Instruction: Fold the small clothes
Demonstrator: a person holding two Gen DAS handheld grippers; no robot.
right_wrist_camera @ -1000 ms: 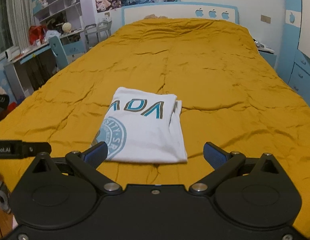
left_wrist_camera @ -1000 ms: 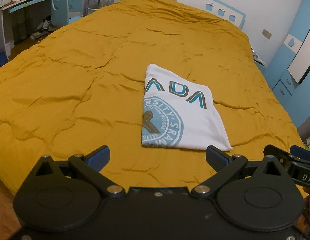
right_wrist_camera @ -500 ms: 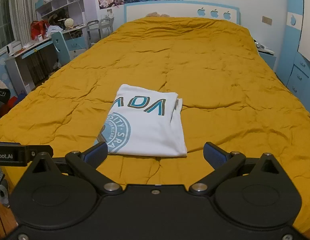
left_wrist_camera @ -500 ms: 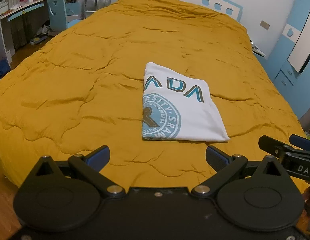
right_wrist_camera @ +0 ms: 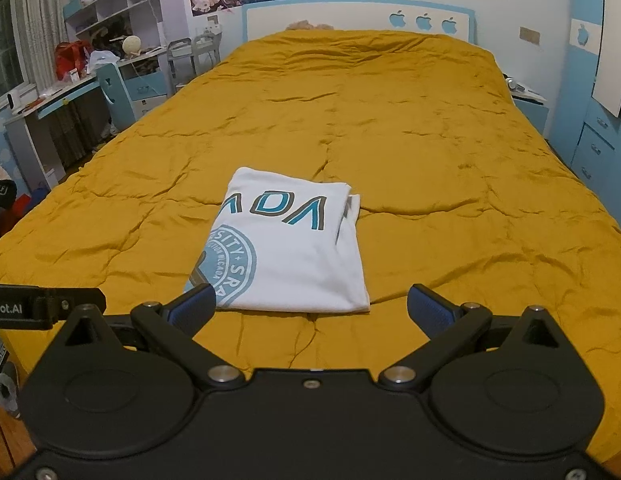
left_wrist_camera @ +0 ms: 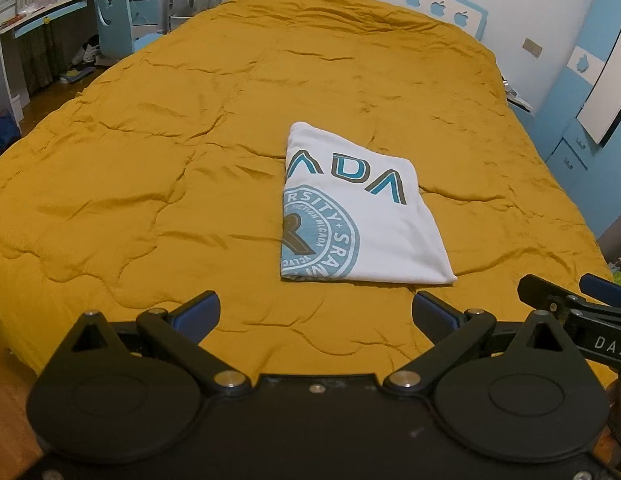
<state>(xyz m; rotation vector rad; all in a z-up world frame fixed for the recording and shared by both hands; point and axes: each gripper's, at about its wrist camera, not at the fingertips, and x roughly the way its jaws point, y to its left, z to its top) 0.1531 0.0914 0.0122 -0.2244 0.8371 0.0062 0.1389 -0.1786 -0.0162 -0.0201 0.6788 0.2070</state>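
Note:
A white T-shirt (left_wrist_camera: 374,216) with teal lettering and a round teal print lies folded into a flat rectangle on the mustard bedspread (left_wrist_camera: 170,168). In the right wrist view the same shirt (right_wrist_camera: 306,256) sits just ahead of the fingers, slightly left of centre. My left gripper (left_wrist_camera: 316,314) hangs open over the bed's near edge, short of the shirt, with nothing between its blue pads. My right gripper (right_wrist_camera: 308,308) is also open and empty, its left pad (right_wrist_camera: 192,307) overlapping the shirt's near corner in the image.
The headboard (right_wrist_camera: 358,16) closes the far end of the bed. A desk with a blue chair (right_wrist_camera: 110,88) and cluttered shelves stand to the left. Blue drawers (right_wrist_camera: 594,148) and a nightstand stand to the right. Wooden floor shows at the lower left.
Both grippers have drawn back slightly from the shirt, which now sits farther ahead in both views. The shirt itself has not moved. Both stay open.

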